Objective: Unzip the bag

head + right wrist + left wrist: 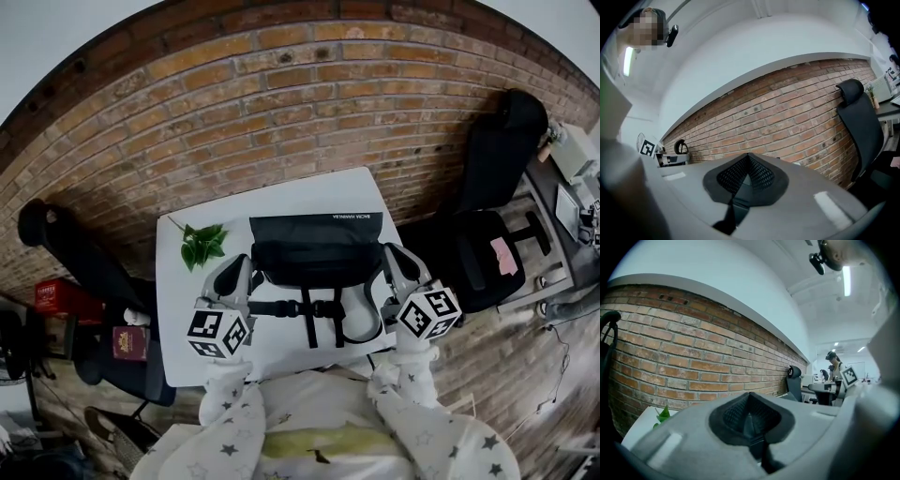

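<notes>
The left gripper (242, 272), grey with a black-and-white marker cube at its back, has its two dark ribbed jaws pressed together with nothing between them. The right gripper (394, 258), of the same build, is likewise pressed shut and empty. Both point about level, away from the person and toward a red-brown brick wall (281, 94). That wall fills each gripper view, and neither view shows the bag. Behind each gripper a forearm in a pale sleeve with a dark star print (230, 422) reaches forward from the body, and the two forearms run roughly parallel.

Between the two grippers lies the black fabric bag (317, 246), flat on a small white rectangular table (281, 192). The left gripper is at the bag's left side and the right at its right side. Contact cannot be made out. A black webbing strap with a buckle (309, 309) trails from the bag toward the person. Whether the zip is open cannot be told.

A green leafy sprig (203, 244) lies on the table left of the bag. A black office chair (487, 253) stands to the table's right.
</notes>
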{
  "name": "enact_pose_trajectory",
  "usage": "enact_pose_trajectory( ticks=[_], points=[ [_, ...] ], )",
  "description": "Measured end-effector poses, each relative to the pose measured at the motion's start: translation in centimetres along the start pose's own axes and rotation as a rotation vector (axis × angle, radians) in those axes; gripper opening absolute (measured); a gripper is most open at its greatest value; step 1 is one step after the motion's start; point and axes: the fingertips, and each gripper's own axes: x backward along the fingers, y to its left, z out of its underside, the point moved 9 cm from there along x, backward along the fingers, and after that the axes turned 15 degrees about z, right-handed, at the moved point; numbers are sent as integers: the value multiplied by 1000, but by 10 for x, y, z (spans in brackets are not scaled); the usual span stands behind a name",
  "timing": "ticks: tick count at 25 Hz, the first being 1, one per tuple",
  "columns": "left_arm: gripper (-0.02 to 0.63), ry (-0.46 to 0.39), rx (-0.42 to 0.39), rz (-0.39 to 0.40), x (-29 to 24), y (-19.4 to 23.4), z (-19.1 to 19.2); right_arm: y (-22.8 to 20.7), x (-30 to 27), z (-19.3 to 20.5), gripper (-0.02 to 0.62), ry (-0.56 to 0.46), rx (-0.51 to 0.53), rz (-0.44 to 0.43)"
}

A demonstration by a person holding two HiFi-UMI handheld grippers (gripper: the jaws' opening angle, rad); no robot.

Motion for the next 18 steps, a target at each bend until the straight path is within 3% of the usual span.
enact_pose_trajectory(
  ticks=[18],
  points=[
    [-3, -24, -18, -41, 10, 1, -4, -1, 6, -3, 8, -40, -3, -12]
  ],
)
